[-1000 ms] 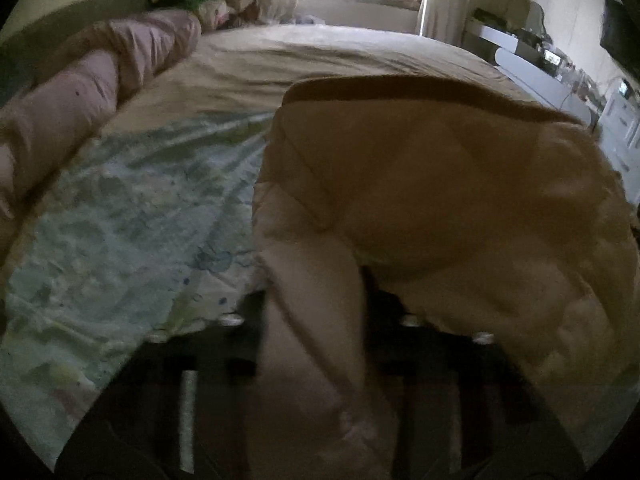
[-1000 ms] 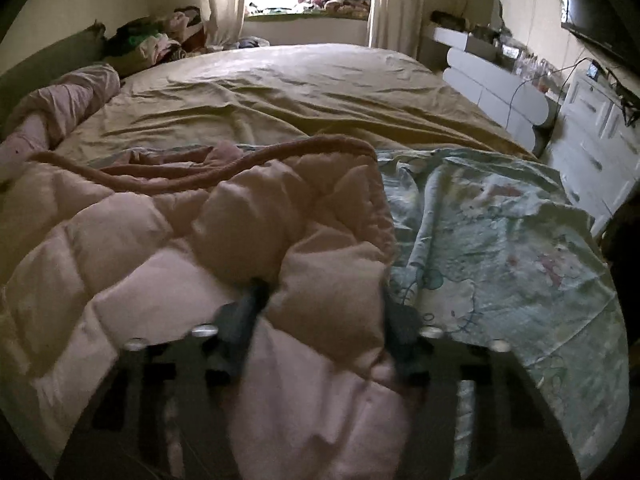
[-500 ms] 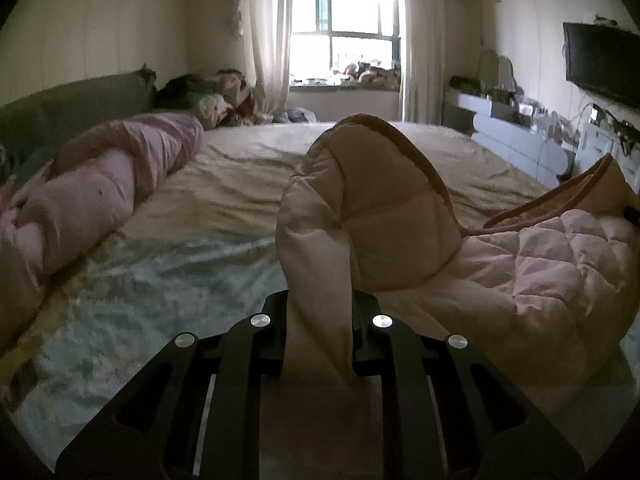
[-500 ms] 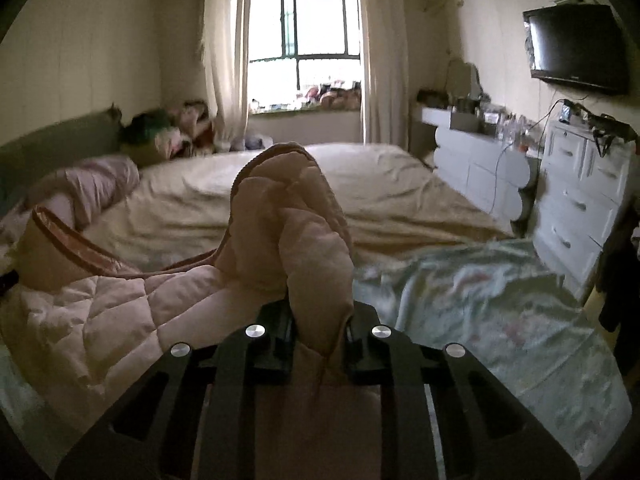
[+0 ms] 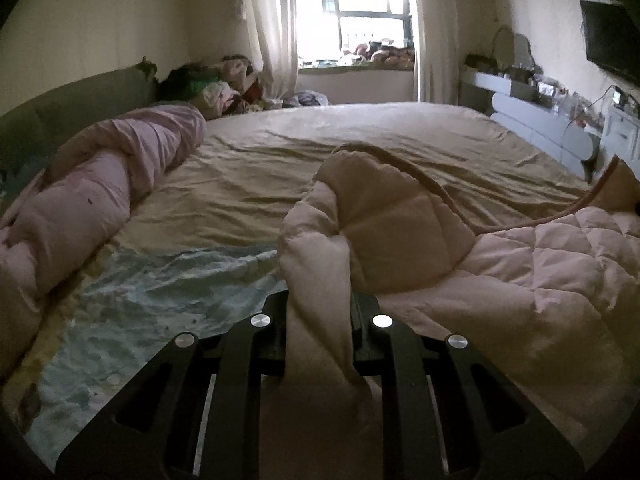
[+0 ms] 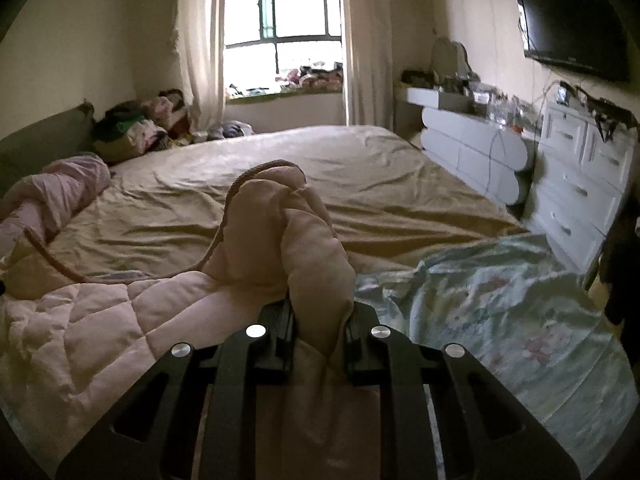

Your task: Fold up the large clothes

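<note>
A pale pink quilted garment (image 5: 520, 280) with a brown trim lies on the bed. My left gripper (image 5: 319, 312) is shut on its left corner, which bunches up between the black fingers and stands lifted off the bed. In the right wrist view the same quilted garment (image 6: 100, 332) spreads to the left, and my right gripper (image 6: 318, 320) is shut on its right corner, also raised. The cloth hides the pads of both grippers.
A tan sheet (image 5: 360, 152) covers the bed, with a light blue printed sheet (image 6: 500, 300) at the near end. A rolled pink duvet (image 5: 100, 184) lies along the left edge. White drawers (image 6: 580, 184) and a wall television (image 6: 572, 28) stand at the right.
Both grippers closed on the garment's corners and lifted them off the bed. The views tilted up from the bedding toward the window and far wall.
</note>
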`<state>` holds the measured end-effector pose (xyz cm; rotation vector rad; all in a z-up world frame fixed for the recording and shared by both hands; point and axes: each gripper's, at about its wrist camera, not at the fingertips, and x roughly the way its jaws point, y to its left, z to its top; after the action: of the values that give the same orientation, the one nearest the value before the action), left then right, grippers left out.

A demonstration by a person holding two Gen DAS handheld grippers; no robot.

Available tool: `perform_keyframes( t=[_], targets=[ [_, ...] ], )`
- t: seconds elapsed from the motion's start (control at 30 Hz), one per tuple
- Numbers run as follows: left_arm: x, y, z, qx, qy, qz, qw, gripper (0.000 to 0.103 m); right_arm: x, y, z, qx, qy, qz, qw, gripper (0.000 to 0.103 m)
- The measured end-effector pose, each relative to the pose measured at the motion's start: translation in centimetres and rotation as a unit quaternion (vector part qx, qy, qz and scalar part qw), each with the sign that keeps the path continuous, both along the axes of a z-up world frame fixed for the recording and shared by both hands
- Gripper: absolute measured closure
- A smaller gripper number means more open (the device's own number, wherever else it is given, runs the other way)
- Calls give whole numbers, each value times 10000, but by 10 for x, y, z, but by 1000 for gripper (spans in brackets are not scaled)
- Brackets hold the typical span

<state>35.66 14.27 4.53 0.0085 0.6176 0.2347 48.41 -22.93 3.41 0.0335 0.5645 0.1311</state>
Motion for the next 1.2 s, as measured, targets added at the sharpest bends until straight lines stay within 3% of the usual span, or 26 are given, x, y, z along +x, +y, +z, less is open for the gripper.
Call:
perform_keyframes(
  t=[0.43, 0.9, 1.0, 1.13, 1.2],
  targets=[
    [33, 8, -77, -226, 598, 210, 9977, 92, 31, 3, -78, -58, 741, -197, 9970, 84],
    [49, 17, -103, -443, 803, 285, 9954, 90, 59, 12, -112, -216, 1373, -284, 9899, 75],
    [46, 16, -100, -406, 812, 297, 9954, 87, 57, 13, -111, -275, 1386, -332, 9894, 70],
    [36, 14, -94, -353, 787, 260, 9959, 81, 51, 11, -103, -364, 1381, -403, 9889, 57],
    [32, 15, -90, -279, 818, 281, 9959, 67, 44, 5, -96, -266, 1379, -402, 9893, 43]
  ],
)
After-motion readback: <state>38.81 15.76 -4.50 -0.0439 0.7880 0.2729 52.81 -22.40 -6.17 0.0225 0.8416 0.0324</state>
